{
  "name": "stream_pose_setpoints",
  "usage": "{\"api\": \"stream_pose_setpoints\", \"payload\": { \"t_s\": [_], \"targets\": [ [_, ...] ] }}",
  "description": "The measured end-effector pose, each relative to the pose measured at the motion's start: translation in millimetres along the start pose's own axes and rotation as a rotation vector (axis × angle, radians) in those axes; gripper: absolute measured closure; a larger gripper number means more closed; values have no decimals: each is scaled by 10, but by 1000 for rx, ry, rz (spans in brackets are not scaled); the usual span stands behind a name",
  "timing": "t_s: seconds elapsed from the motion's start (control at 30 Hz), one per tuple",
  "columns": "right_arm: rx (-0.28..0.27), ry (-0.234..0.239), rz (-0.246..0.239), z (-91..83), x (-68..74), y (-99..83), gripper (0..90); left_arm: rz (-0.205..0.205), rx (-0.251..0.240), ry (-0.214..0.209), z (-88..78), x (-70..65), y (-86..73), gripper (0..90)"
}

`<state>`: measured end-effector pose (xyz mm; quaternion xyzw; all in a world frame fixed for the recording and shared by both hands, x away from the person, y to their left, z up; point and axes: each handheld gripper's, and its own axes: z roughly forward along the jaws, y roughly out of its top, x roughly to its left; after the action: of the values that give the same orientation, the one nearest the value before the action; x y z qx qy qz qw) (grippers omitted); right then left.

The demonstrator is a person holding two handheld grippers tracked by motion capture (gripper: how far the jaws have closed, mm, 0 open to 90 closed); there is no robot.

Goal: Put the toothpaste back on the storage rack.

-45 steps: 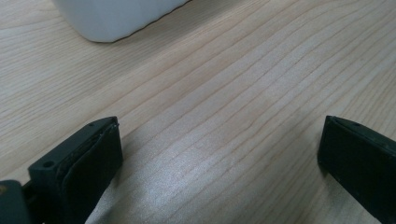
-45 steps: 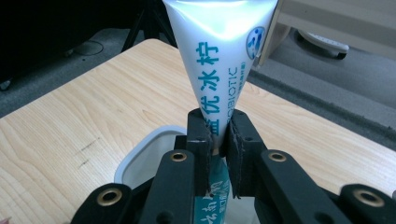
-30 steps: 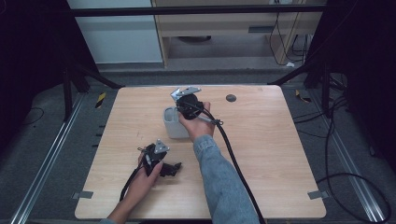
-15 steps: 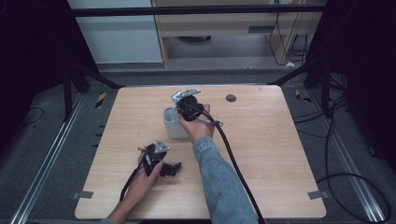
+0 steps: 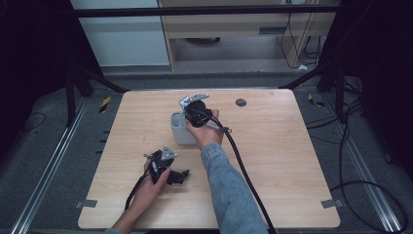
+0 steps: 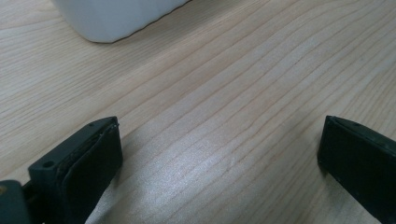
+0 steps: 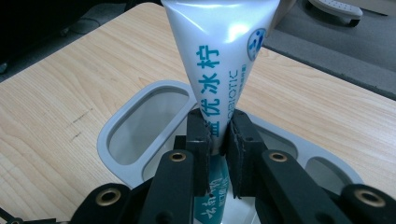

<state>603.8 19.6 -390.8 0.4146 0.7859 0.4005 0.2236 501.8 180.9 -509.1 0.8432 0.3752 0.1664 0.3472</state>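
White toothpaste tube [image 7: 219,65] pinched upright in right gripper [image 7: 219,140] jaws, over grey holder [image 5: 178,127] mid-desk. Prob. soft, light, slick; grip flat body, gentle squeeze. Left gripper [image 6: 219,154] jaws spread, nothing between, low over desk [image 5: 292,161].

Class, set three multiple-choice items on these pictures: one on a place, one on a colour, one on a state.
1. Where is the right gripper?
A. over the grey holder
B. off the table
C. at the table's near edge

2. What colour is the print on the tube?
A. red
B. blue-green
C. yellow

3. How stands the left gripper?
A. shut on the tube
B. open above bare table
C. shut on a cable

Key: 1 A, the holder's openings lie right under its jaws; 2 B, the letters are blue-green on white; 3 B, its jaws stand wide apart with wood between.
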Motion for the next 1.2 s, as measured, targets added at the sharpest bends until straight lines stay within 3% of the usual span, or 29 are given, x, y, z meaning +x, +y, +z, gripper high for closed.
{"api": "stream_pose_setpoints", "payload": {
  "t_s": [1.2],
  "targets": [
    [18, 0, 7, 78, 7, 65, 784, 0, 2, -1, -2, 0, 1, 0]
  ]
}}
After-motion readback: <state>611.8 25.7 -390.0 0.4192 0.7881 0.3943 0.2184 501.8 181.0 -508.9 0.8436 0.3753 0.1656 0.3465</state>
